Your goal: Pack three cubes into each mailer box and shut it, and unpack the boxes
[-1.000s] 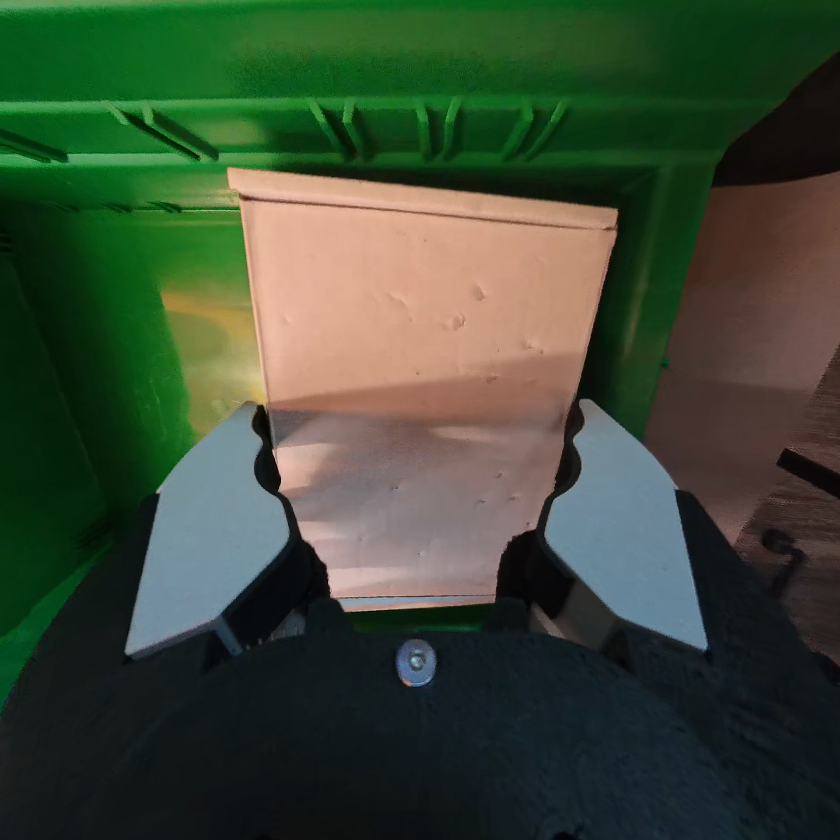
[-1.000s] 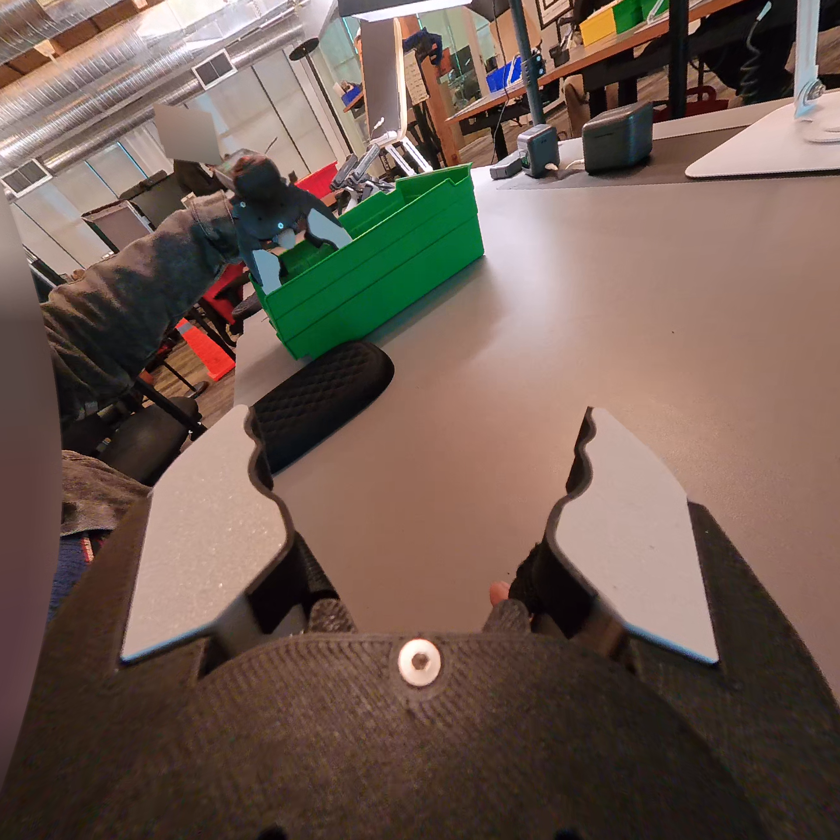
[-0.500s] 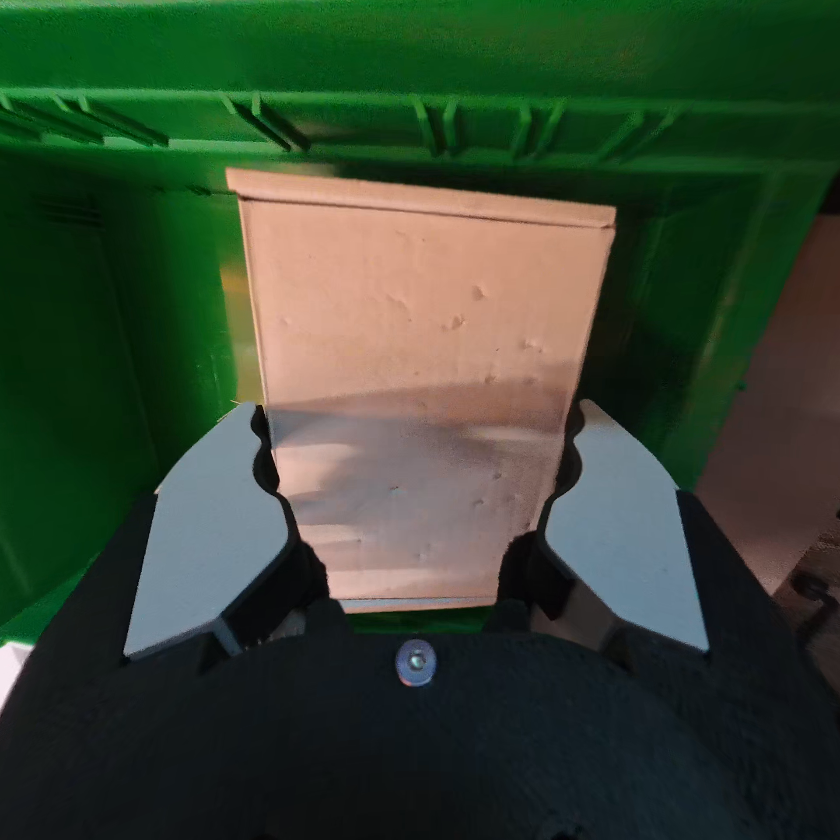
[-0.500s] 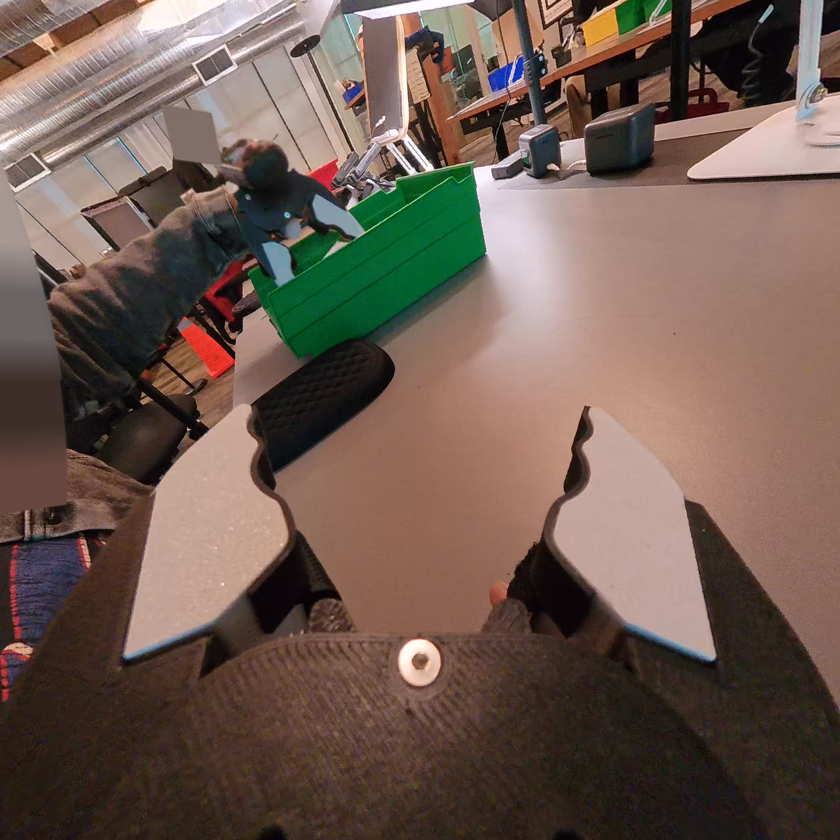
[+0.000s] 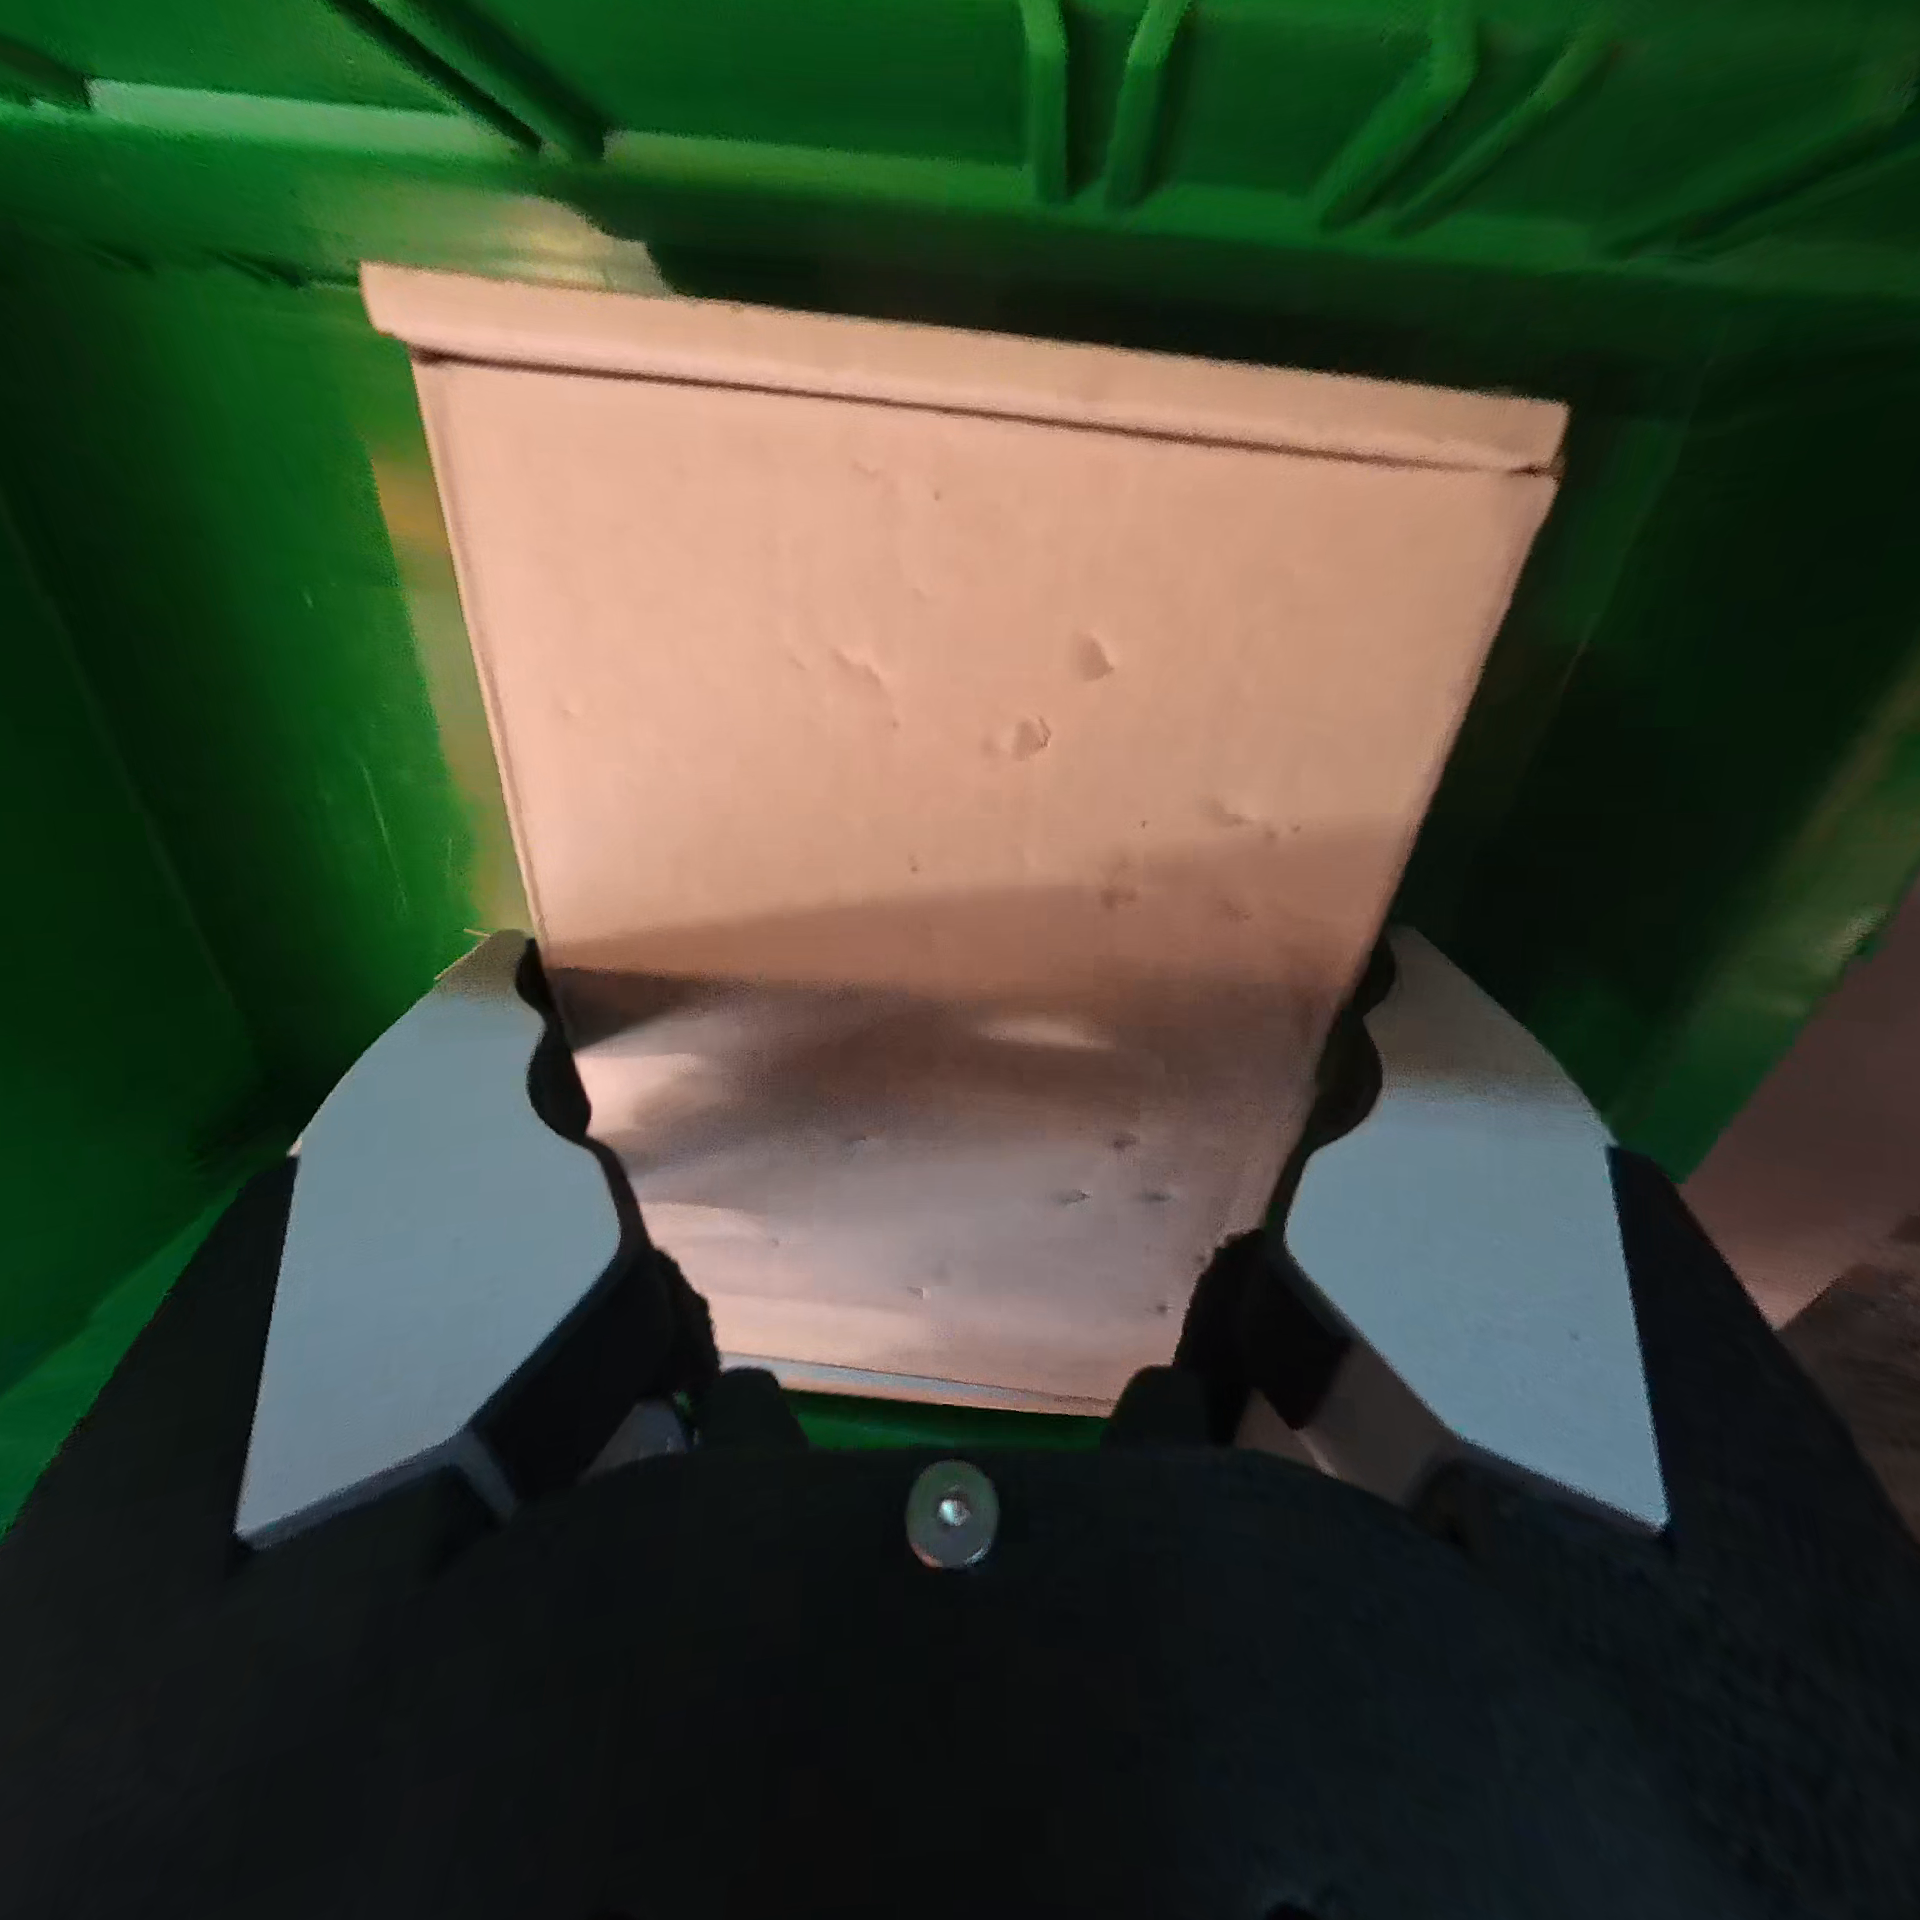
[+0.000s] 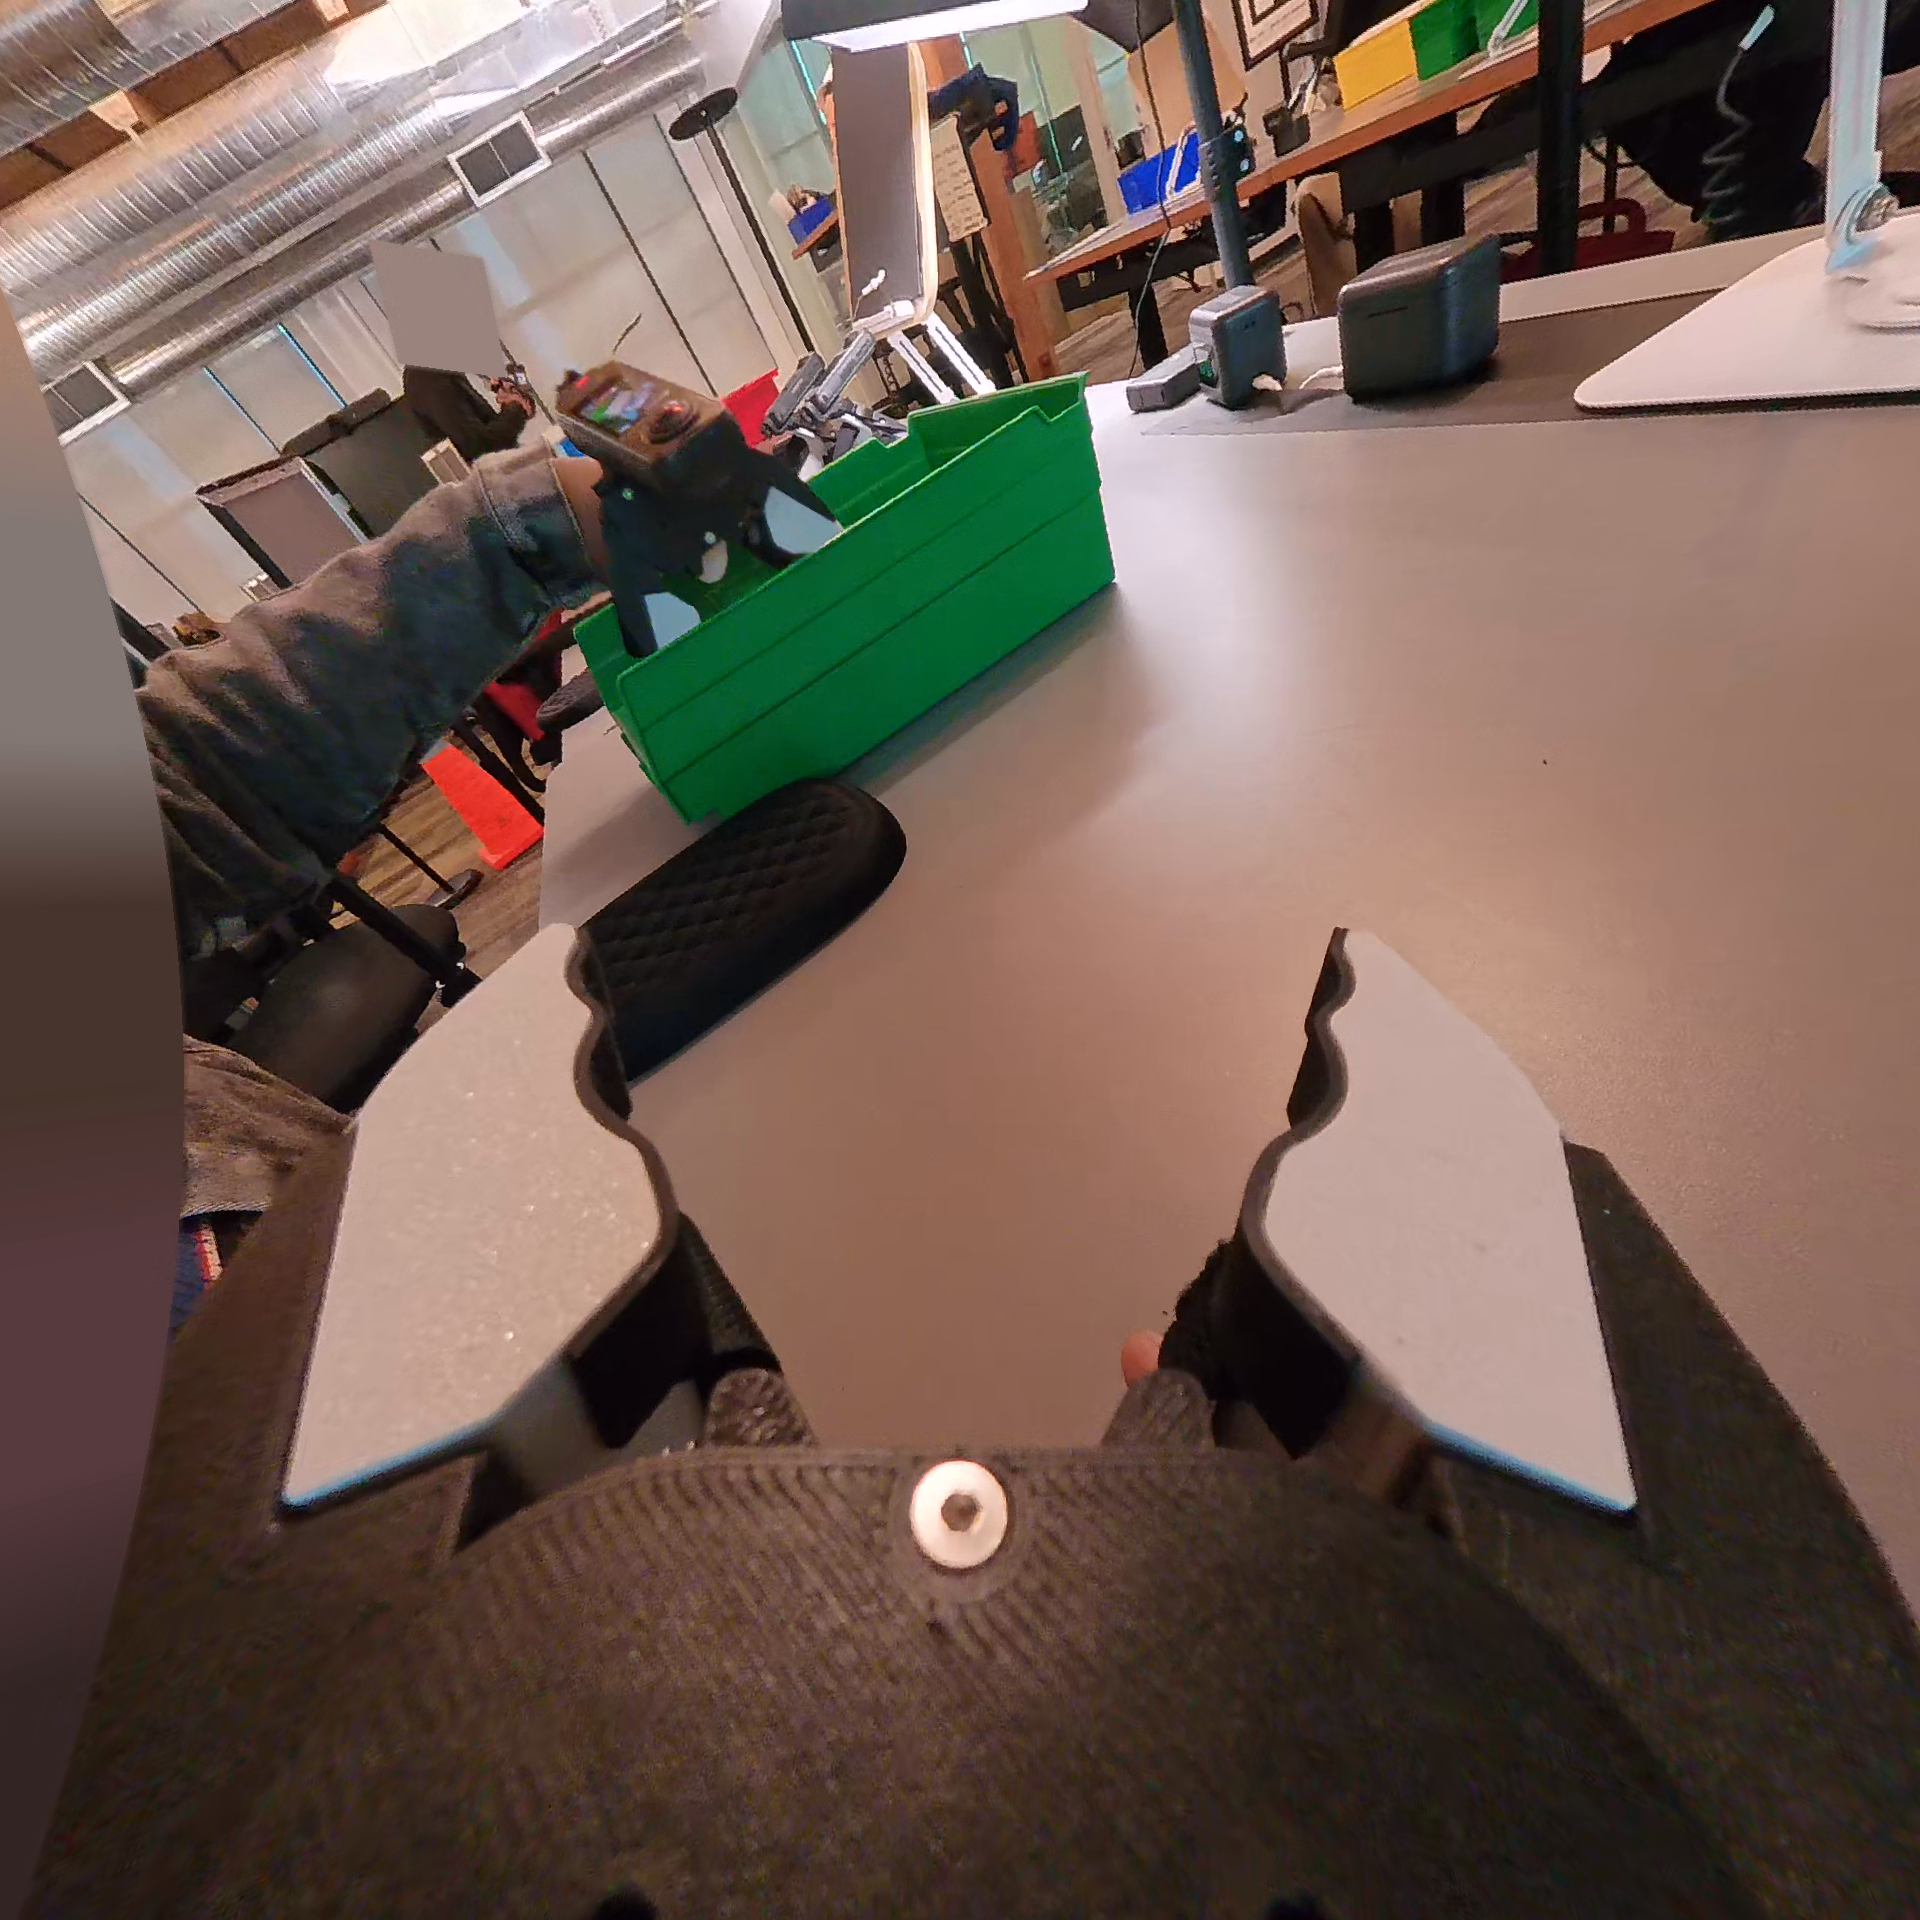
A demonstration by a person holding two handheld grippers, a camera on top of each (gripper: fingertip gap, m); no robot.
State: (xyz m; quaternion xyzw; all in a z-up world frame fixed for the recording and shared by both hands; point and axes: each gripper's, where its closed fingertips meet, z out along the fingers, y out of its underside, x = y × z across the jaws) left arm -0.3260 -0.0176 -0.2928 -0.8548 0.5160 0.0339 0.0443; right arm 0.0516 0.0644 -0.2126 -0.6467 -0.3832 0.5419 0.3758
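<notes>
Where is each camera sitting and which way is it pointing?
Left wrist view: on the left claw, looking down into the green bin; its fingers grip a mailer box.
Right wrist view: on the right claw, looking across the table; its fingers are apart with nothing between them, and the sleeve shows.
Shared: the bin and the left claw.

Item: brown cardboard mailer box [image 5: 966,790], shut
Surface: lightly dented, lower part in shadow
Position: centre of the frame, inside the green bin [image 5: 187,727]
Grip: sides clamped between two fingers
</notes>
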